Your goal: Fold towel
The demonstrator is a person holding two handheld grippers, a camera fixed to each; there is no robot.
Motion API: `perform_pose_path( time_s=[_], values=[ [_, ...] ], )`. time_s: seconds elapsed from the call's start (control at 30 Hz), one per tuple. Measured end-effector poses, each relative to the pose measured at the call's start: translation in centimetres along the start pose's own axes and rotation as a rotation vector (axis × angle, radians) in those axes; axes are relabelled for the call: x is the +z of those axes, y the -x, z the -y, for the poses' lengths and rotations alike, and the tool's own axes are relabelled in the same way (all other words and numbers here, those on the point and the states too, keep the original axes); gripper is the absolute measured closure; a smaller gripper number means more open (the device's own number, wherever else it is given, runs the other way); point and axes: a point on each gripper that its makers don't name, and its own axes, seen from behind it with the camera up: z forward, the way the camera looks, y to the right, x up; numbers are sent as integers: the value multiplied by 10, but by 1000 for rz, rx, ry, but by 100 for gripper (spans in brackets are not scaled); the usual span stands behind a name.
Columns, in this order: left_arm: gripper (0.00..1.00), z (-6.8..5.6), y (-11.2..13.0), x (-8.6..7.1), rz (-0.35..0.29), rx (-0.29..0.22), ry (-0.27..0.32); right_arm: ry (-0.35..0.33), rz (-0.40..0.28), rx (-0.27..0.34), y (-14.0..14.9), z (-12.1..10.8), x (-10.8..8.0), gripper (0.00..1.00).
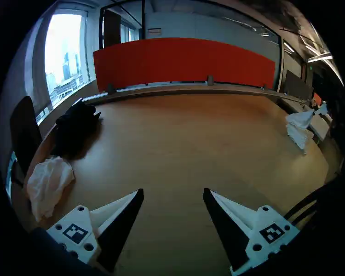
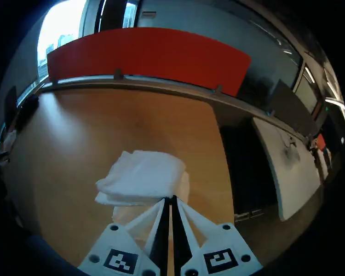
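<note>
A folded white towel [image 2: 142, 177] lies on the wooden table [image 2: 80, 138] near its right edge, with a looser layer under it. My right gripper [image 2: 170, 199] is shut, its tips meeting at the towel's near edge and pinching the fabric there. In the left gripper view the same towel [image 1: 300, 129] shows far off at the right, pulled up into a peak. My left gripper [image 1: 172, 193] hangs open over bare table [image 1: 181, 138], nothing between its fingers.
A crumpled white cloth [image 1: 48, 184] lies at the table's left edge, with a black bundle [image 1: 76, 129] behind it. A red partition [image 1: 181, 62] runs along the far side. Right of the towel the table ends at a dark floor gap [image 2: 246, 175], then a white desk [image 2: 283, 161].
</note>
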Motion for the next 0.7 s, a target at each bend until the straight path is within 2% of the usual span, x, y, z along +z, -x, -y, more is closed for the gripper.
perform_pose_path(
  time_s=[0.3,0.7],
  values=[
    [4,0,1,-2,2,11,-3,26,56,36,33,-17,8,97],
    [4,1,4,-3,7,10,-9,31,124,58,68,-19,18,97]
  ],
)
